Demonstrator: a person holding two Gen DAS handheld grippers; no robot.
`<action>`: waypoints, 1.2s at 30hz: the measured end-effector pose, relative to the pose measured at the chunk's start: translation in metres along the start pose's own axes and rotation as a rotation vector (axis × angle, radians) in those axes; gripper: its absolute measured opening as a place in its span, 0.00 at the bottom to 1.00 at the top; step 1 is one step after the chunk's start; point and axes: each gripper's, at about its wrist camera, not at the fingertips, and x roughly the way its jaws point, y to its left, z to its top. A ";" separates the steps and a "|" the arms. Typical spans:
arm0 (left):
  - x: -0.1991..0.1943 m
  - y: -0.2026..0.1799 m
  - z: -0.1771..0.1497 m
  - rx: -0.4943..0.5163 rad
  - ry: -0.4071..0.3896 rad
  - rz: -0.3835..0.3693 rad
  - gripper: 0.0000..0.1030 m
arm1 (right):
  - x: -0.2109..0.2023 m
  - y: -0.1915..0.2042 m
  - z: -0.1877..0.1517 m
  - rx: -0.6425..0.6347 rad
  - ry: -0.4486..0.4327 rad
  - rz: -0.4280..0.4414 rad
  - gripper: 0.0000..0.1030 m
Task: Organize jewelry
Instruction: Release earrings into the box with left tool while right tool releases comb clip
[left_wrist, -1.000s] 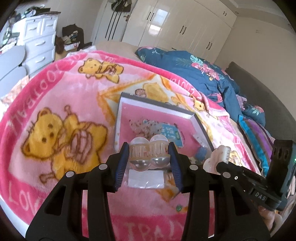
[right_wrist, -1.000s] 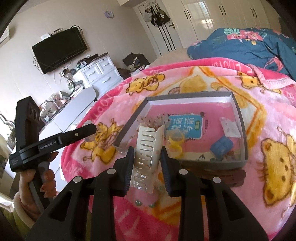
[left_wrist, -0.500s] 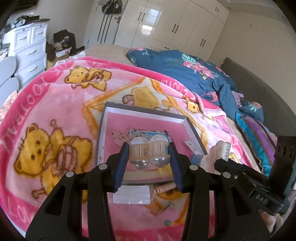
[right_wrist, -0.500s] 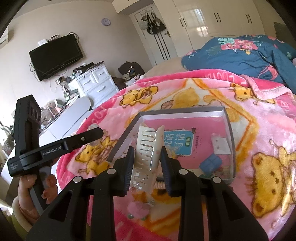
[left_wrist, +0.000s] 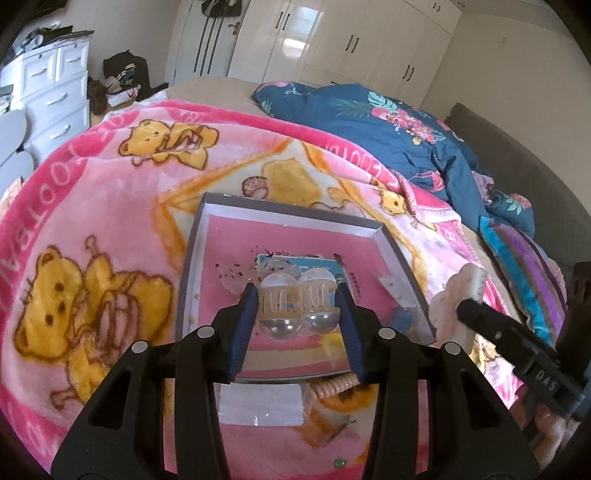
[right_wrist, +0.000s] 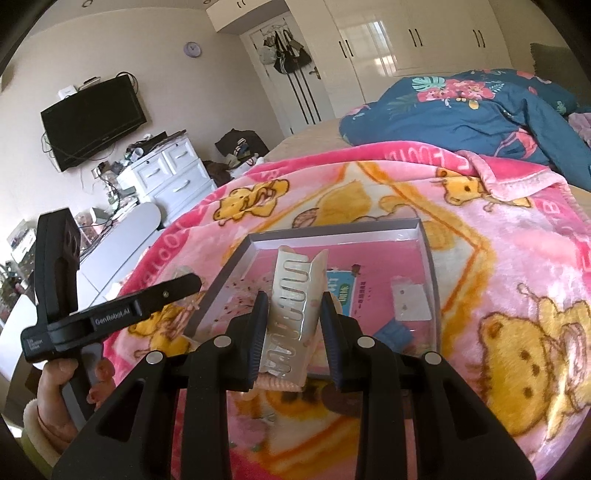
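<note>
Both claws grip hair clips over the tray (left_wrist: 386, 230): my left claw (left_wrist: 297, 306) a clear double-bulb clip (left_wrist: 297, 308), my right claw (right_wrist: 293, 325) a cream clip (right_wrist: 295, 306). Neither is dropped in yet; a coil tie (left_wrist: 336, 386) waits lower centre on the blanket (left_wrist: 92, 206).

Tray (left_wrist: 388, 240) lies on blanket (left_wrist: 110, 206), which covers the bed. In the tray: booklet (right_wrist: 349, 291) near centre, card (right_wrist: 412, 301) to its right, small box (right_wrist: 393, 334) before the card. Coiled hair tie (left_wrist: 334, 386) and flat packet (left_wrist: 260, 404) lie on the blanket just before the tray's near edge. Duvet (left_wrist: 388, 125) lies behind the blanket; dresser (right_wrist: 166, 177) stands left of the bed.
</note>
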 end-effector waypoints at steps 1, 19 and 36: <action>0.002 0.001 -0.001 0.000 0.002 0.002 0.34 | 0.003 -0.002 0.001 0.001 0.001 -0.009 0.27; 0.044 0.039 -0.006 -0.050 0.072 0.057 0.34 | 0.058 -0.020 0.001 0.020 0.075 -0.075 0.27; 0.059 0.032 -0.012 -0.013 0.094 0.066 0.34 | 0.096 -0.029 -0.007 0.026 0.143 -0.109 0.27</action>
